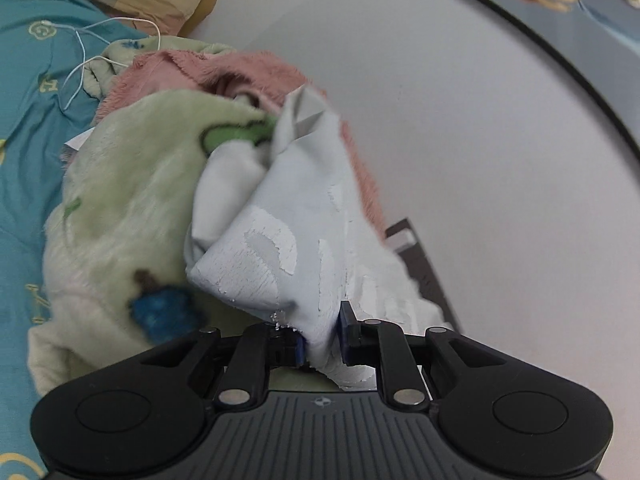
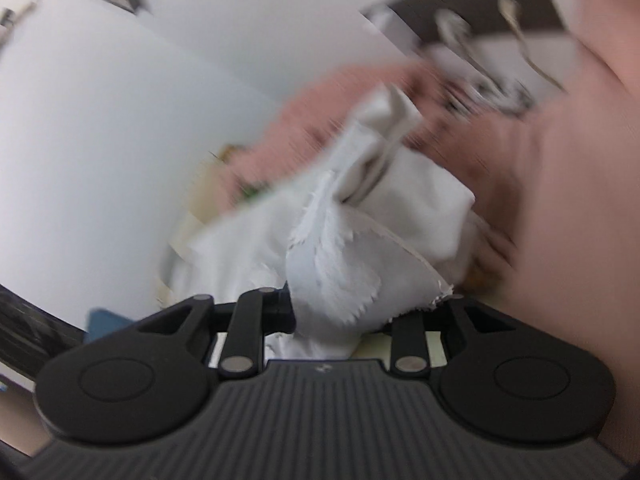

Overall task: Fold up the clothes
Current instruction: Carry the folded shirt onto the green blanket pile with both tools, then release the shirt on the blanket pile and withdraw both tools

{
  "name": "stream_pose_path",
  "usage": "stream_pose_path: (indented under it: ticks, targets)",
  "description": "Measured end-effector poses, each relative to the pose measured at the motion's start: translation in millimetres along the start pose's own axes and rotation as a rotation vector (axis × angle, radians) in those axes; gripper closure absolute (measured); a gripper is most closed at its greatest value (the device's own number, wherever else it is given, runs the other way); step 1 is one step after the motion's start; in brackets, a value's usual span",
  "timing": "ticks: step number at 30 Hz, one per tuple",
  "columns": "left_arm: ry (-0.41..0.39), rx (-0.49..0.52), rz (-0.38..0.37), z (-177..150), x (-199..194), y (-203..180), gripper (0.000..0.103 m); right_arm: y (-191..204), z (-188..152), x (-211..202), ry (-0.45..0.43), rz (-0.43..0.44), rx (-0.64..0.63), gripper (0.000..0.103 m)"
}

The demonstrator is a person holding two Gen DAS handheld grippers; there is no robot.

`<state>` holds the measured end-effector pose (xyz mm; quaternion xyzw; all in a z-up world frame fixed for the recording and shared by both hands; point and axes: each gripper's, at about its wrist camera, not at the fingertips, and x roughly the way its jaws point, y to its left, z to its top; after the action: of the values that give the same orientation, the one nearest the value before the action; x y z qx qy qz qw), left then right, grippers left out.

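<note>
Between both tools (image 1: 322, 338) (image 2: 340, 312), bunched white garment (image 1: 280, 216), frayed edges.

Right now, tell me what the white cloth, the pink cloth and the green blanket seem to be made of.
White cloth: thin smooth woven fabric, probably cotton, with a cracked, flaking white print.
Pink cloth: fuzzy pile, likely terry or fleece.
Green blanket: soft plush, apparently fleece, with a matte nap and printed shapes.
</note>
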<state>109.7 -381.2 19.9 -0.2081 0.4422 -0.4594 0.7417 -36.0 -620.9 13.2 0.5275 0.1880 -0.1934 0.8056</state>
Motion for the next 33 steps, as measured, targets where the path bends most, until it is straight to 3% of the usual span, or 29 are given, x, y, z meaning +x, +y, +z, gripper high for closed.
stream_pose_path:
  ticks: [3,5,7,10,13,14,19,26,33]
  targets:
    - [-0.001,0.033,0.052,-7.1,2.1,0.9,0.077,1.0,-6.5,2.3,-0.011,-0.029,-0.046,0.071]
    - [-0.012,0.099,0.109,-5.9,-5.5,-7.6,0.062,8.3,-3.8,-0.5,-0.011,-0.045,-0.047,0.067]
    - [-0.012,0.160,0.168,-3.6,-17.3,-19.7,0.033,18.4,-2.1,-9.4,-0.011,-0.095,-0.061,0.061]
    - [-0.047,0.257,0.255,-0.5,-48.8,-46.6,0.016,34.3,-3.9,-30.8,0.000,-0.143,-0.126,0.039]
    - [-0.110,0.348,0.290,-4.3,-88.3,-78.2,0.000,54.5,-10.0,-64.0,-0.069,-0.160,-0.182,0.019]
    - [-0.129,0.379,0.296,-6.6,-101.7,-88.9,0.000,61.6,-15.6,-76.3,-0.096,-0.159,-0.210,0.014]
    - [-0.216,0.484,0.317,-30.6,-175.6,-137.9,0.000,102.8,-39.5,-124.9,-0.120,-0.140,-0.366,0.015]
    - [-0.329,0.551,0.348,-100.5,-273.2,-170.2,0.000,132.5,-91.2,-193.4,-0.231,-0.097,-0.546,0.015]
    - [-0.423,0.623,0.365,-151.5,-318.1,-174.5,0.000,128.3,-148.1,-231.1,-0.305,-0.080,-0.673,0.015]
